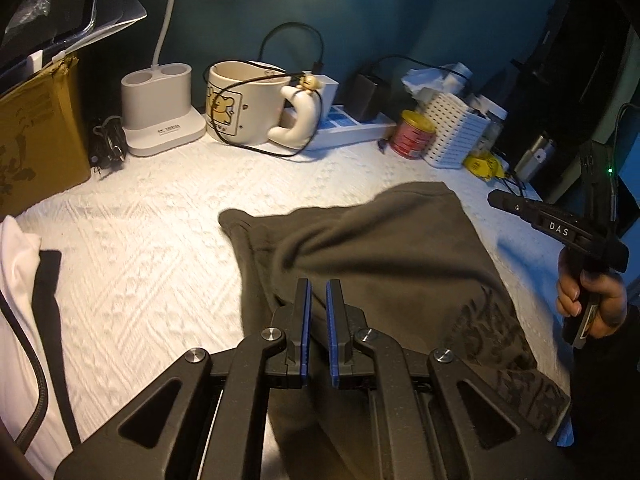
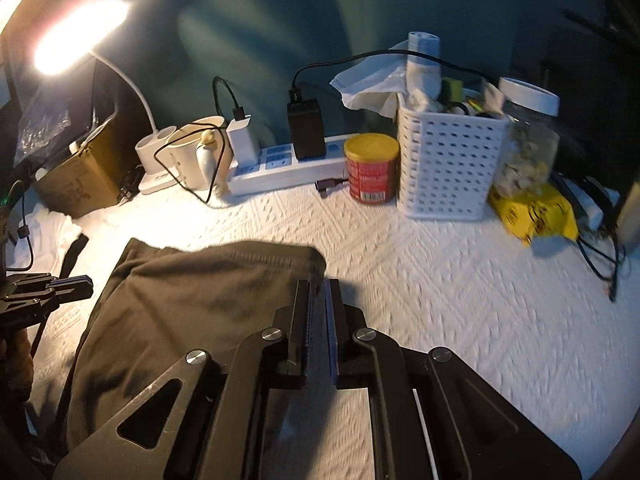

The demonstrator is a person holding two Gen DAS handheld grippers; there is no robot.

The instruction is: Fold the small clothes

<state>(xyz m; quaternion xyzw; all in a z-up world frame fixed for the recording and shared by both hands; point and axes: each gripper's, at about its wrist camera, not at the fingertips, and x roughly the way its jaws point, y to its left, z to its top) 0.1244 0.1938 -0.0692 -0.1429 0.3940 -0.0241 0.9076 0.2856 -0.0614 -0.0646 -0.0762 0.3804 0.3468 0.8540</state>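
A dark olive garment point(image 1: 380, 256) lies bunched on the white textured cloth point(image 1: 152, 248), with a darker print near its right hem. My left gripper point(image 1: 319, 286) hovers over its near part, jaws nearly closed with a narrow gap and nothing between them. The garment also shows in the right wrist view point(image 2: 192, 300). My right gripper point(image 2: 319, 286) is just right of the garment's top right corner, jaws nearly closed and empty. The right gripper also shows at the right edge of the left wrist view point(image 1: 496, 198); the left gripper shows at the left edge of the right wrist view point(image 2: 80, 286).
A white and black garment point(image 1: 24, 300) lies at the left. Along the back stand a lamp base point(image 1: 160, 116), a mug point(image 1: 244, 104) with a cable, a power strip point(image 2: 288, 168), a red can point(image 2: 372, 168), a white basket point(image 2: 448, 164), a jar point(image 2: 528, 140) and a yellow packet point(image 2: 536, 208).
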